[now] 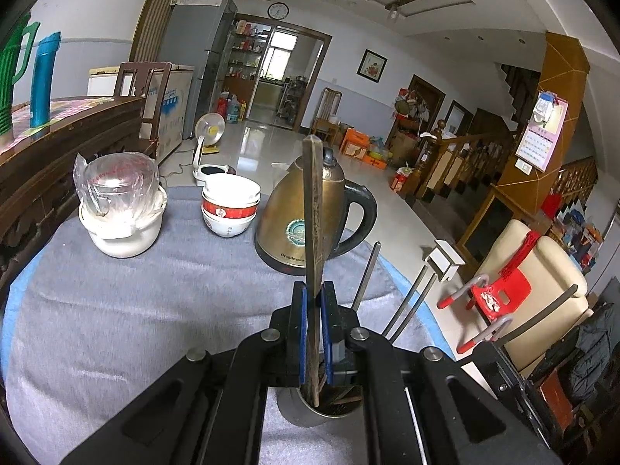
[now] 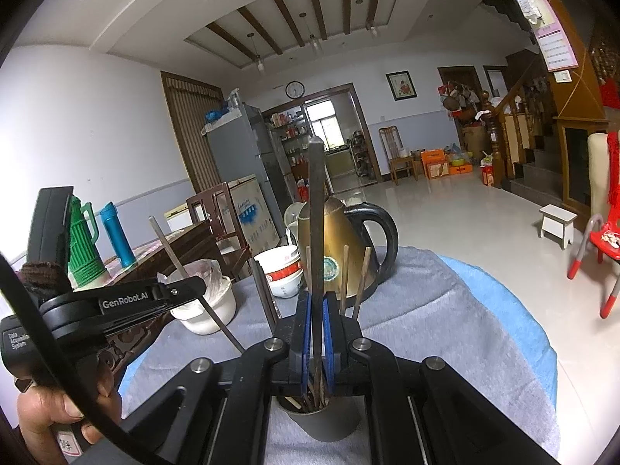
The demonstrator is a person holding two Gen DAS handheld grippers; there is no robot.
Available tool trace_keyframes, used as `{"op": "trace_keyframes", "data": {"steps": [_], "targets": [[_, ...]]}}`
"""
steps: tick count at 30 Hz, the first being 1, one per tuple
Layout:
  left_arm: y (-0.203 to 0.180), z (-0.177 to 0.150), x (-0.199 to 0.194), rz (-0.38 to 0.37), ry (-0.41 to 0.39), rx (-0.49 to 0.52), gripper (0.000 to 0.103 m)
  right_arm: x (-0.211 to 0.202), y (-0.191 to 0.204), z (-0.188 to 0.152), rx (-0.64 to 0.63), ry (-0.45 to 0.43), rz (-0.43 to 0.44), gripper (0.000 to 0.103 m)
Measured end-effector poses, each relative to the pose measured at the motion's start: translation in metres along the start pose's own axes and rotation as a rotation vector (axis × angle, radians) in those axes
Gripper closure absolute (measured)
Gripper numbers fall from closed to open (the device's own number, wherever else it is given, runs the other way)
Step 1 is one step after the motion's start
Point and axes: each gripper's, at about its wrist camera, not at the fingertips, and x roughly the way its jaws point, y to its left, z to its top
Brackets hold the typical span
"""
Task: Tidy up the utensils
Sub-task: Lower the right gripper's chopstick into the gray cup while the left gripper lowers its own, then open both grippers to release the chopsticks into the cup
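Chopsticks (image 1: 313,209): 1 per gripper, 3 loose in cup (image 2: 323,422); bowls (image 1: 230,203) x2

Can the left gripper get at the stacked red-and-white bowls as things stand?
Probably not yet. The left gripper is shut on a brown wooden chopstick standing in the grey metal utensil cup. The stacked red-and-white bowls sit unobstructed ahead on the grey cloth, but the jaws are occupied.

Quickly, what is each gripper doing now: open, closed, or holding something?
Left gripper: closed on a brownish chopstick standing in the metal cup.
Right gripper: closed on a dark grey chopstick above the same cup.
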Motion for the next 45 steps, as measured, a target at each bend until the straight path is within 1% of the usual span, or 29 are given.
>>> {"op": "trace_keyframes", "data": {"steps": [7,20,26,35,39,42,44,45], "targets": [[0.001,0.0,0.0,-0.008,-0.002,-0.007,0.096,0.006,0.002,-0.001,-0.015,0.024,0.001,0.096],[-0.003,-0.007,0.016,-0.006,0.035,0.017,0.096,0.029,0.006,-0.013,-0.053,0.097,-0.002,0.096],[-0.003,-0.013,0.03,0.006,0.079,0.035,0.096,0.046,0.004,-0.021,-0.068,0.143,-0.007,0.096],[-0.001,-0.021,0.042,0.016,0.116,0.047,0.096,0.061,-0.003,-0.027,-0.066,0.188,-0.023,0.096],[-0.001,-0.024,0.047,0.021,0.15,0.057,0.096,0.07,-0.003,-0.031,-0.07,0.231,-0.026,0.096],[0.001,-0.025,0.049,0.019,0.176,0.045,0.096,0.071,-0.004,-0.033,-0.062,0.24,-0.035,0.095],[0.001,-0.024,0.047,0.028,0.181,0.04,0.093,0.07,-0.005,-0.032,-0.06,0.243,-0.049,0.093],[0.002,-0.024,0.046,0.029,0.183,0.037,0.086,0.07,-0.006,-0.032,-0.061,0.242,-0.061,0.089]]}}
